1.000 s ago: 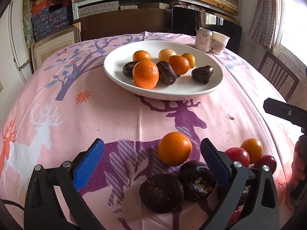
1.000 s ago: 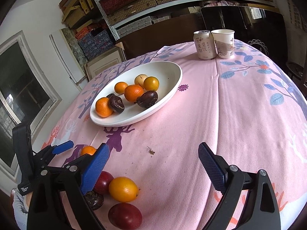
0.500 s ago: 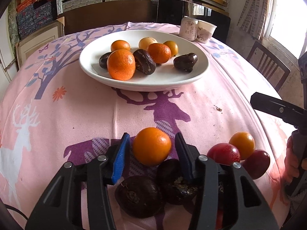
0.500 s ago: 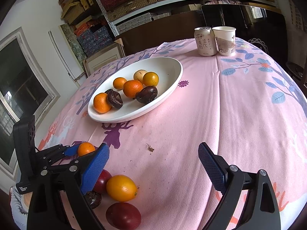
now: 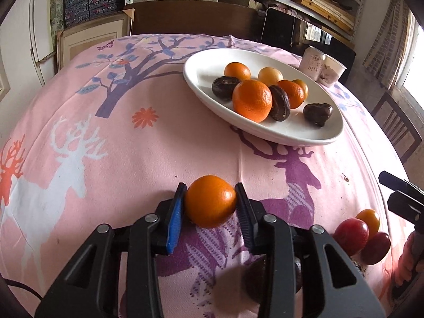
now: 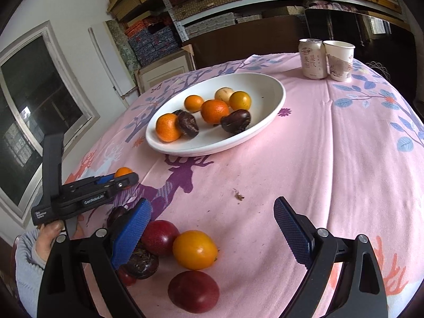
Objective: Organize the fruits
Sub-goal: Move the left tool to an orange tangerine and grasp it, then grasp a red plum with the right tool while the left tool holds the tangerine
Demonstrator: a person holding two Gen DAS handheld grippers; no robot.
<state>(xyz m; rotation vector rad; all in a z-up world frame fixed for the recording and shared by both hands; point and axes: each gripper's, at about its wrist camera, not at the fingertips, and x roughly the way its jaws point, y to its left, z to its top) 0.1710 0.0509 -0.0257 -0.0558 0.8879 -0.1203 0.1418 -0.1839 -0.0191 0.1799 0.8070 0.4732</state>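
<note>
My left gripper (image 5: 210,206) is shut on an orange tangerine (image 5: 210,201) and holds it above the pink tablecloth; it also shows in the right wrist view (image 6: 123,179). A white oval plate (image 5: 312,132) at the back right holds several tangerines and dark fruits. My right gripper (image 6: 212,228) is open and empty, low over loose fruit: a yellow-orange fruit (image 6: 194,249), a red one (image 6: 193,294), another red one (image 6: 159,237) and a dark one (image 6: 141,263). These show at the right in the left wrist view (image 5: 351,235).
A drink can (image 6: 312,58) and a paper cup (image 6: 339,59) stand at the table's far edge. A small crumb (image 6: 238,196) lies on the cloth. A wooden chair (image 5: 397,129) stands at the right. Shelves with boxes line the back wall.
My left gripper closed on the tangerine and lifted it up and to the left, away from the dark fruits. The right gripper stayed almost still and open.
</note>
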